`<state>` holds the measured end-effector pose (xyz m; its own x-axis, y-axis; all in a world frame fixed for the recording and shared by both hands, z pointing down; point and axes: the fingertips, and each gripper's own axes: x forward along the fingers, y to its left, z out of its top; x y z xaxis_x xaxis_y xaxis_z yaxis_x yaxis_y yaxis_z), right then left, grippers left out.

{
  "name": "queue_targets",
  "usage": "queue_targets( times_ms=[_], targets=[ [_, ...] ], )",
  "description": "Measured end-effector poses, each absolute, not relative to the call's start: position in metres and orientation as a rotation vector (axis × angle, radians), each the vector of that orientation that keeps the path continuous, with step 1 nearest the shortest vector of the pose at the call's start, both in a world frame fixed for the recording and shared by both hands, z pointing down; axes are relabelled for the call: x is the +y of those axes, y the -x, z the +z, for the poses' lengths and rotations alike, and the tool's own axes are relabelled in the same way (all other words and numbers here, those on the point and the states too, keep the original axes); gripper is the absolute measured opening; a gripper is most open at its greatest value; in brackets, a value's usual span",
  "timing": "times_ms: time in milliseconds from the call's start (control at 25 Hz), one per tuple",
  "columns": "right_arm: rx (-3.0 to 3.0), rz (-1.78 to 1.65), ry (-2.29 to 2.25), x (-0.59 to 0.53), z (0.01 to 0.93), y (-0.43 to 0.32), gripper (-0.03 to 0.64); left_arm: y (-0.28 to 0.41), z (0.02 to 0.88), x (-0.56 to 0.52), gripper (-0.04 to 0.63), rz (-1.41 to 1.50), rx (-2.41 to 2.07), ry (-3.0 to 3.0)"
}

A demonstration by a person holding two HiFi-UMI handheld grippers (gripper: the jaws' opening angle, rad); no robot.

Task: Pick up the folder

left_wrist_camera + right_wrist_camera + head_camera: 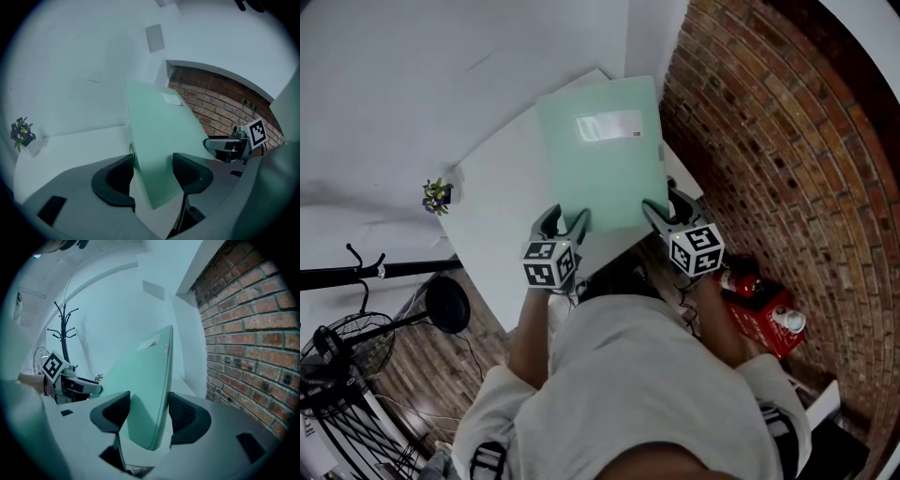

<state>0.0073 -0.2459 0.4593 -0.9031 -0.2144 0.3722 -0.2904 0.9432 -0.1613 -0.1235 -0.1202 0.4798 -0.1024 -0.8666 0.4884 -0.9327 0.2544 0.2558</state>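
Observation:
A pale green folder (600,155) with a white label is held up, tilted, over the white table (487,220). My left gripper (565,223) is shut on its near left corner, and my right gripper (661,214) is shut on its near right corner. In the left gripper view the folder (159,136) stands edge-on between the jaws of the left gripper (152,171), with the right gripper (229,145) beyond it. In the right gripper view the folder (152,385) runs between the jaws of the right gripper (147,413), and the left gripper (70,380) shows at the left.
A small potted plant (438,195) sits at the table's left edge. A brick wall (769,141) runs close along the right. A red object (759,300) lies on the floor by the wall. A coat stand base (447,302) and a fan (337,361) stand at the lower left.

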Motion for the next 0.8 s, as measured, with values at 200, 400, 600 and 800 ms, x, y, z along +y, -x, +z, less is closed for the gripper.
queue_targets(
  times_ms=[200, 400, 600, 800],
  targets=[
    [-2.757, 0.294, -0.378, -0.246, 0.455, -0.006, 0.256, 0.126, 0.476, -0.122, 0.275, 0.182, -1.992, -1.653],
    [-2.771, 0.278, -0.394, -0.245, 0.45, -0.003, 0.256, 0.13, 0.472, -0.122, 0.273, 0.187, -1.997, -1.665],
    [-2.787, 0.288, -0.412, -0.249, 0.444, -0.002, 0.256, 0.132, 0.466, -0.127, 0.272, 0.176, -2.002, -1.677],
    [-2.79, 0.271, -0.418, -0.249, 0.44, -0.001, 0.256, 0.134, 0.464, -0.127, 0.272, 0.18, -2.0, -1.686]
  ],
)
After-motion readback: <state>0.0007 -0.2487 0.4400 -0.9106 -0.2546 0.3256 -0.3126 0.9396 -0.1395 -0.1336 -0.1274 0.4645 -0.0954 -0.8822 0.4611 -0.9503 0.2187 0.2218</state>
